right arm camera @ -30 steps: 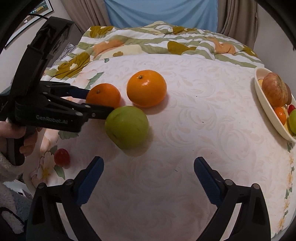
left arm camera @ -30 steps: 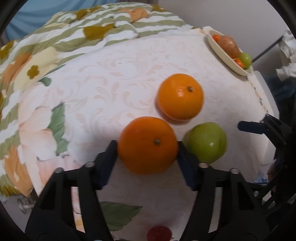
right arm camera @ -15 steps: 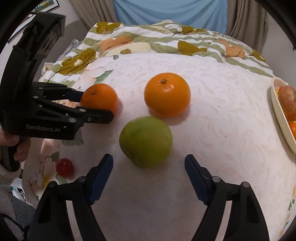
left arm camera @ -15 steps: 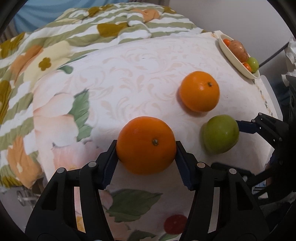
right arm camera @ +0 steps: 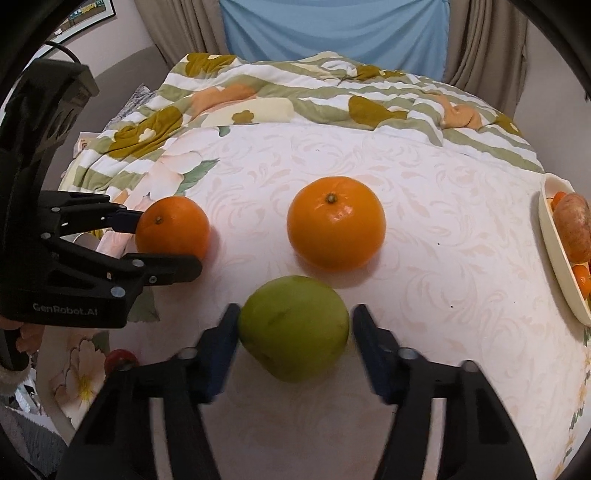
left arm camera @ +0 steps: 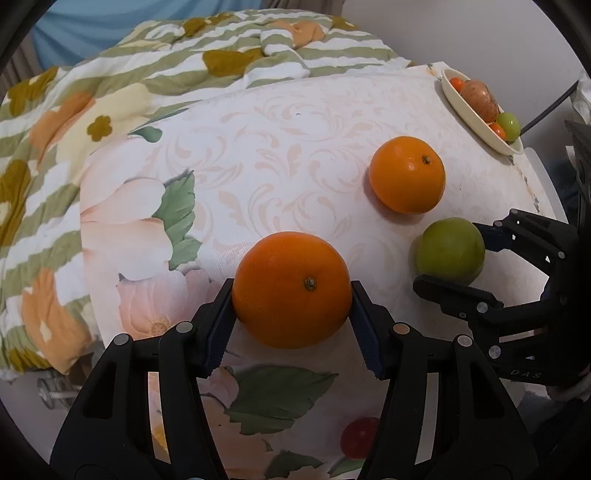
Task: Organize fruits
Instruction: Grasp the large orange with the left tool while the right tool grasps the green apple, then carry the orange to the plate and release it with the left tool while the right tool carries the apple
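Two oranges: the left gripper (left arm camera: 291,306) squeezes one orange (left arm camera: 291,290); the right gripper (right arm camera: 293,332), closing in, maybe touches the one green fruit (right arm camera: 293,326)

floral tablecloth (right arm camera: 424,229) over the counter, rumpled green-striped blanket (right arm camera: 295,88) behind it, blue curtain (right arm camera: 332,29) with beige drapes (right arm camera: 480,37) either side, framed picture (right arm camera: 88,7) top left
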Demonstrator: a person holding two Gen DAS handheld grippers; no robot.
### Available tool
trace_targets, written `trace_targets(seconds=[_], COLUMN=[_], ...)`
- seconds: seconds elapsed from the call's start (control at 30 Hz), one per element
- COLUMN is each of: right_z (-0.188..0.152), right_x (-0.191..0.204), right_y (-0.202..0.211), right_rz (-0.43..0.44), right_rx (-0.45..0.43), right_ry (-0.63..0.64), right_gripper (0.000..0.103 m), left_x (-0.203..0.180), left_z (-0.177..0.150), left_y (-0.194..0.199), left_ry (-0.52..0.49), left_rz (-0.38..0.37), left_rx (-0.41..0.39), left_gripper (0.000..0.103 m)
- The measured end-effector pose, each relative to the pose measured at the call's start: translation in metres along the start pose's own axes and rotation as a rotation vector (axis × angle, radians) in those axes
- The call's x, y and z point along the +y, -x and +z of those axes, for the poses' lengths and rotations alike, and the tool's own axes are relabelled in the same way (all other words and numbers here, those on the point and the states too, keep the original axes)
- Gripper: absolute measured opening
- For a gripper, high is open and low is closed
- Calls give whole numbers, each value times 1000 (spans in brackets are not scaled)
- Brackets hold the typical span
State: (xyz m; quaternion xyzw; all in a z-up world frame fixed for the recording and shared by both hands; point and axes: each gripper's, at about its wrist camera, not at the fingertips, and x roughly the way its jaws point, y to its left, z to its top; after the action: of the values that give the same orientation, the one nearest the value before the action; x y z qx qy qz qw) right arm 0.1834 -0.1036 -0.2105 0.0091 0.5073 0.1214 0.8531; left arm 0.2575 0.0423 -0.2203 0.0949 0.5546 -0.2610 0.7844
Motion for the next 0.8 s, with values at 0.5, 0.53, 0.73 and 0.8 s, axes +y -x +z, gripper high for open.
trace_targets(seconds=[0.5,0.53,0.73,0.8], right_z=[1,1,0,0], right_x=[-7,-8,-16,-22], right_y=[30,33,64,76], right_rz=[-6,-8,-11,-11], right_rx=[-54,-59,-103,-120], right_ry=[-1,-1,5,2], right_gripper=[51,51,51,51], left_x=[-14,-17,-36,-46], left_z=[-2,-2,5,9], left_y=[28,32,57,66], left_ry=[28,30,27,24], left_rz=[19,20,36,44], left_rx=[-59,-66,-100,-118], left_gripper=[65,65,65,65])
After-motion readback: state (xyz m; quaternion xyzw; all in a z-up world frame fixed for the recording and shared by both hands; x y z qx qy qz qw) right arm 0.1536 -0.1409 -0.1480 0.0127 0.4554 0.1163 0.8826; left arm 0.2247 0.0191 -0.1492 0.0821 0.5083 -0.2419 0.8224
